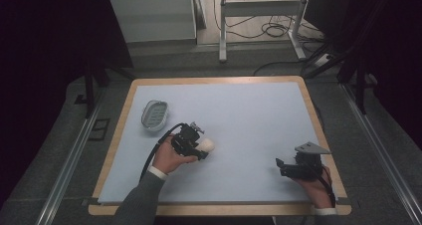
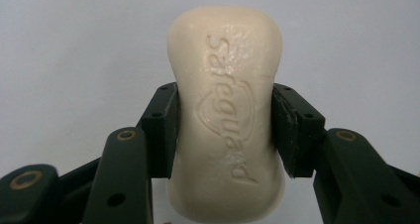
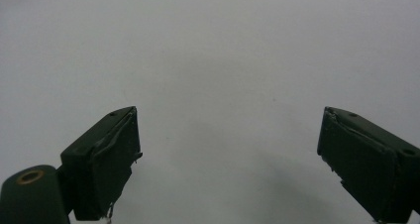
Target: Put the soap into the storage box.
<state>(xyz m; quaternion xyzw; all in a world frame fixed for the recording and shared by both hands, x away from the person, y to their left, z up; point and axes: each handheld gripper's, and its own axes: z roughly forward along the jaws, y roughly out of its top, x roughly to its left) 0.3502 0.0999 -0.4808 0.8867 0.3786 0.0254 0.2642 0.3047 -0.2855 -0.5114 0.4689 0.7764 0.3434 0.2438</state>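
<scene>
From the high view, the left gripper point(image 1: 201, 148) sits left of the table's middle with a cream bar of soap point(image 1: 207, 145) at its tip, above the pale blue table mat point(image 1: 249, 115). A grey soap dish point(image 1: 154, 115) lies near it, toward the far left corner, apart from the bar. The right gripper point(image 1: 281, 166) rests low near the right edge, well away from both.

In the left gripper view, the jaws are clamped on the bar of soap point(image 2: 228, 125) across its narrowed waist, one pad point(image 2: 161, 130) on each long side, the embossed face turned to the camera. The bar looks hard, light and probably slick, so the waist is the sensible place to hold it; a grip nearer a rounded end could squirt it out.

In the right gripper view, the jaws of the right gripper point(image 3: 228, 159) stand wide apart with nothing between them, just plain mat beyond, though the picture is dim.
</scene>
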